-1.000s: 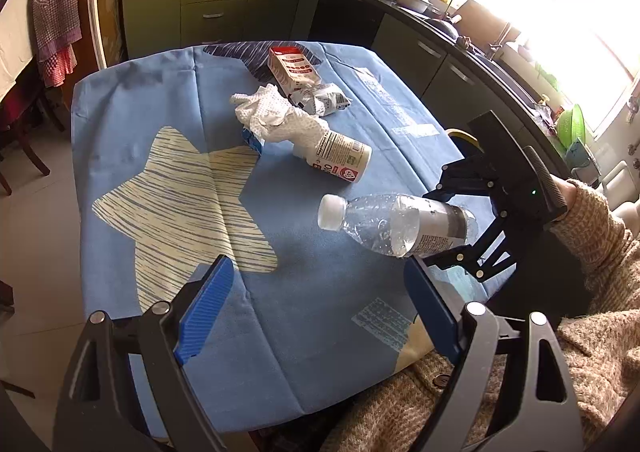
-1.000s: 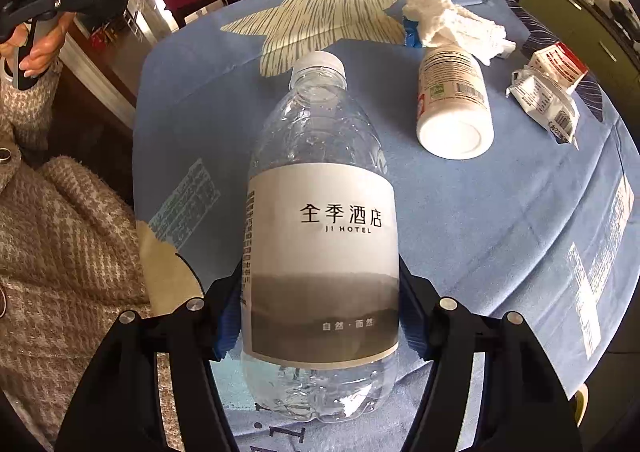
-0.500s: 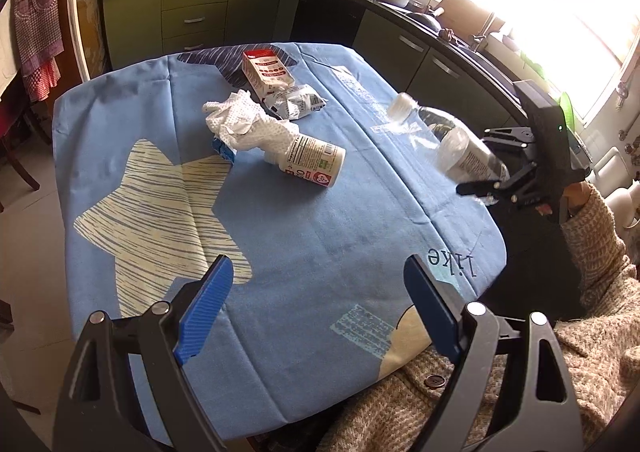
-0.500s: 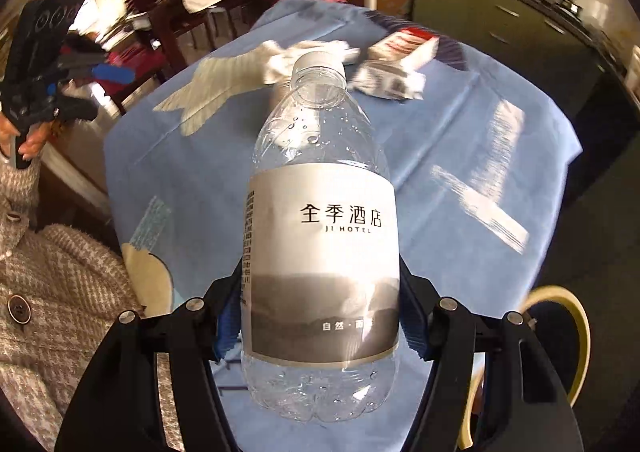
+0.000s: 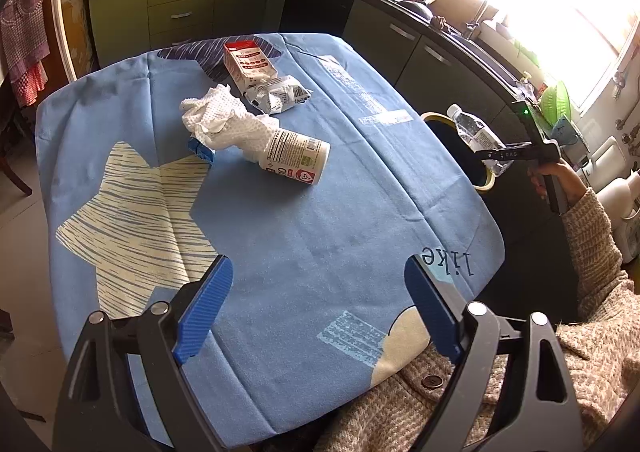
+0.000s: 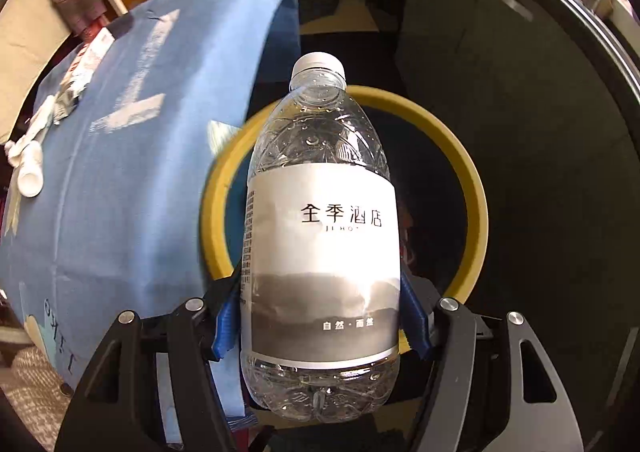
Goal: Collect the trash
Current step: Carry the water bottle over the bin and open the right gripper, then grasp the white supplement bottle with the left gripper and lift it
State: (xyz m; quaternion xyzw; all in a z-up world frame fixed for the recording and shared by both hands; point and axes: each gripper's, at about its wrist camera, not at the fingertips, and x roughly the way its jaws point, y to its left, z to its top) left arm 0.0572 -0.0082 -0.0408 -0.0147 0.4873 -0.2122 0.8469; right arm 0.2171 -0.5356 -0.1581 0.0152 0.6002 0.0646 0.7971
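Observation:
My right gripper is shut on a clear plastic water bottle with a white and grey label, and holds it over a yellow-rimmed trash bin beside the table. The bottle and bin also show in the left wrist view at the table's right edge. My left gripper is open and empty above the table's near side. On the blue tablecloth lie a white supplement bottle, a crumpled white cloth, a red and white carton and a crushed silver wrapper.
Dark green kitchen cabinets and a counter with pots run behind and right of the table. A small blue item lies under the cloth. The person's knit sleeve is at the right.
My right gripper has carried the water bottle off the table to the right, and it now hangs over the bin. My left gripper has stayed open near the table's front.

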